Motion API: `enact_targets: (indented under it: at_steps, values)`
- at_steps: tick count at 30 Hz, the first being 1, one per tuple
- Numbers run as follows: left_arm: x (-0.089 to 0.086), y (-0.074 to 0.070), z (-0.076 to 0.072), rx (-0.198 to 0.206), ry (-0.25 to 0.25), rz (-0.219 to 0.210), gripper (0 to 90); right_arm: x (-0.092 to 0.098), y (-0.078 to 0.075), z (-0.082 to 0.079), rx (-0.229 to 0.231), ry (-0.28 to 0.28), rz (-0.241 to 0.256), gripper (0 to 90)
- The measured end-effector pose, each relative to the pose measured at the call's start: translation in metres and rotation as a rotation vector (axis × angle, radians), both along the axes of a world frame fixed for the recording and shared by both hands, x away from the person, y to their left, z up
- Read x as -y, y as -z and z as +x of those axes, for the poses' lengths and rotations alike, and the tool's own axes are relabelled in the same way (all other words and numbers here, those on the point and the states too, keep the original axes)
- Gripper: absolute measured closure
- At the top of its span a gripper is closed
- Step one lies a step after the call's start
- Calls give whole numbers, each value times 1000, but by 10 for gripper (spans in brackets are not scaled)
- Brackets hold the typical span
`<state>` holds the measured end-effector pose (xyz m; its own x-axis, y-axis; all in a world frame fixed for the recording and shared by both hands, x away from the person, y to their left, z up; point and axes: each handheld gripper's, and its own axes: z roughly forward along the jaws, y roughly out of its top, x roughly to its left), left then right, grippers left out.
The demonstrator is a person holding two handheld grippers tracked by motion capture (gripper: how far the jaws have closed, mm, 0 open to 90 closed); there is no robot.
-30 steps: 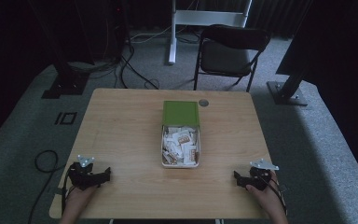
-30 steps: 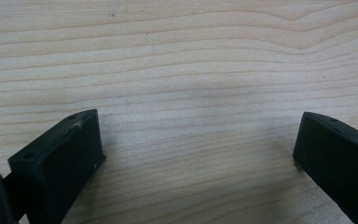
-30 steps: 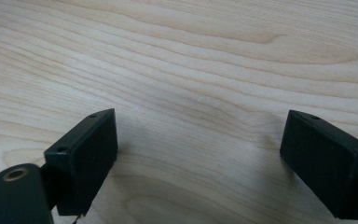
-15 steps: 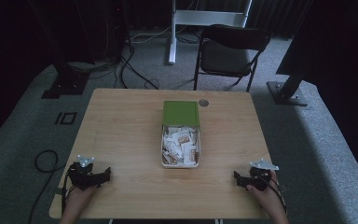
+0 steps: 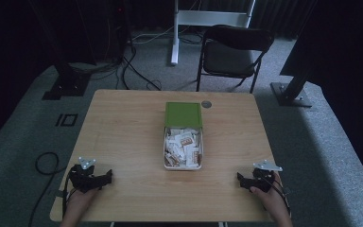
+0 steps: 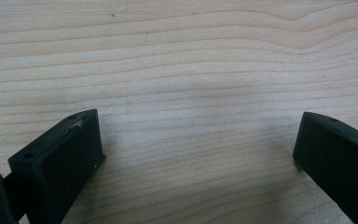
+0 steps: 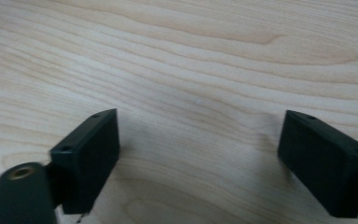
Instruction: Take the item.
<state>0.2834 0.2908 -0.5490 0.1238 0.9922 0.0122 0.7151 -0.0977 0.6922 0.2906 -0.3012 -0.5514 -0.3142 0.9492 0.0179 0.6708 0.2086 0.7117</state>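
A long white box (image 5: 183, 165) lies in the middle of the wooden table (image 5: 123, 123). Its green lid (image 5: 183, 115) covers the far part, and several small paper packets (image 5: 183, 145) fill the uncovered near part. My left gripper (image 5: 105, 179) rests on the table near the front left corner, held by a hand. In the left gripper view the left gripper (image 6: 198, 151) is open over bare wood. My right gripper (image 5: 242, 179) rests near the front right corner. In the right gripper view the right gripper (image 7: 198, 151) is open too, nothing between its jaws.
A small dark round disc (image 5: 206, 104) sits on the table just beyond the box's far right corner. Behind the table stands a black folding chair (image 5: 234, 52). Cables (image 5: 132, 71) and stand bases (image 5: 288, 94) lie on the grey carpet around it.
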Motion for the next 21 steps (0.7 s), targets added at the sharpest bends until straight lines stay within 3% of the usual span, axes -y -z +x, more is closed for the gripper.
enact_targets:
  at_steps: [21]
  values:
    - [0,0,0,0,0,0,21,-17,-49,17,78,-30,47,144]
